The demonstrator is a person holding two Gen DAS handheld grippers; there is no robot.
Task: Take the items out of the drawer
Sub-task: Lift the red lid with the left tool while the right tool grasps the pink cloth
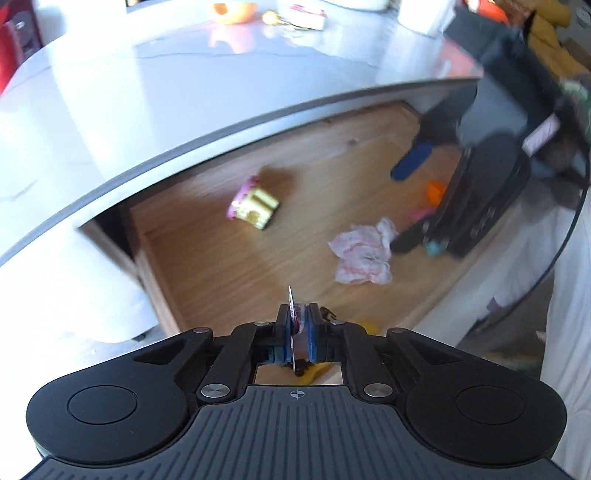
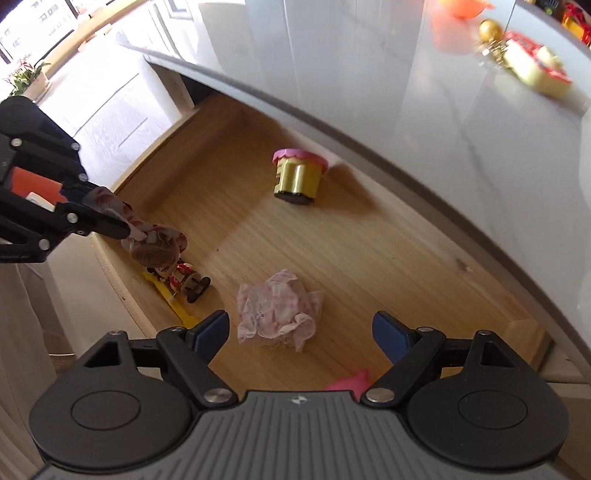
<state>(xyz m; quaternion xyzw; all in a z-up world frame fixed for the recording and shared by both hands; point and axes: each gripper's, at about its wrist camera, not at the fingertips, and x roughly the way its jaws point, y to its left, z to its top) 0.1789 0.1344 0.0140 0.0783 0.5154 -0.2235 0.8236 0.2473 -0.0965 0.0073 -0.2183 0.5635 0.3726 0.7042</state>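
Observation:
The wooden drawer [image 1: 221, 266] [image 2: 388, 251] stands pulled out under a white tabletop. My left gripper [image 1: 299, 321] [image 2: 123, 227] is shut on a red-and-white toy figure [image 2: 159, 249], which dangles over the drawer's left edge; in the left wrist view only a thin edge of the toy figure [image 1: 292, 308] shows between the pads. My right gripper [image 2: 301, 328] [image 1: 476, 199] is open just above a crumpled pink-and-white cloth [image 2: 277, 312] [image 1: 364, 254]. A yellow tub with a pink lid [image 2: 297, 177] [image 1: 253, 203] lies on its side farther back.
A yellow strip [image 2: 177, 306] lies beneath the dangling figure. A pink object [image 2: 351, 382] and an orange one [image 1: 436, 190] sit by my right gripper. On the tabletop [image 2: 406, 74] [image 1: 147, 92] rest an orange bowl [image 1: 234, 9] and a yellow box [image 2: 535, 74].

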